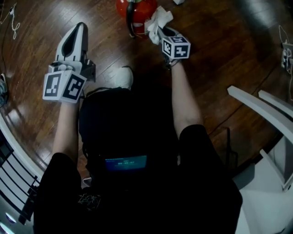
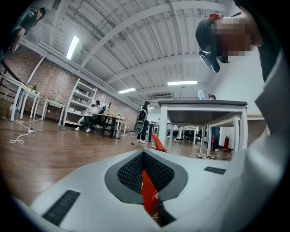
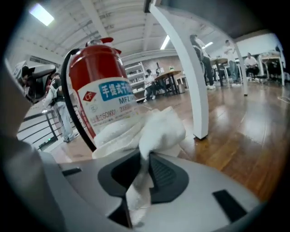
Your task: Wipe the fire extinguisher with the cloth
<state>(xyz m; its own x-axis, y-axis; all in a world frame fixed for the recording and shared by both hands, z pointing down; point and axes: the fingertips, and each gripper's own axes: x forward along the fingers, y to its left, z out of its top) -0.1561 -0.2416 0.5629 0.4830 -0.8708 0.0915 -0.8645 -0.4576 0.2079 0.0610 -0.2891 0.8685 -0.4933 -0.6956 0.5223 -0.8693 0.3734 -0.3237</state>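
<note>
The red fire extinguisher stands upright on the wooden floor at the top of the head view. In the right gripper view it fills the left side, with its white and blue label and black hose facing me. My right gripper is shut on the white cloth. The bunched cloth rests against the cylinder's lower side, just under the label. My left gripper hovers over bare floor well to the left of the extinguisher. Its jaws are together and hold nothing; only a thin red sliver shows in the slit.
A white table leg stands close behind the extinguisher. White furniture sits at the right, a black railing at the lower left. A cord and a power strip lie on the floor. My white shoe points toward the extinguisher.
</note>
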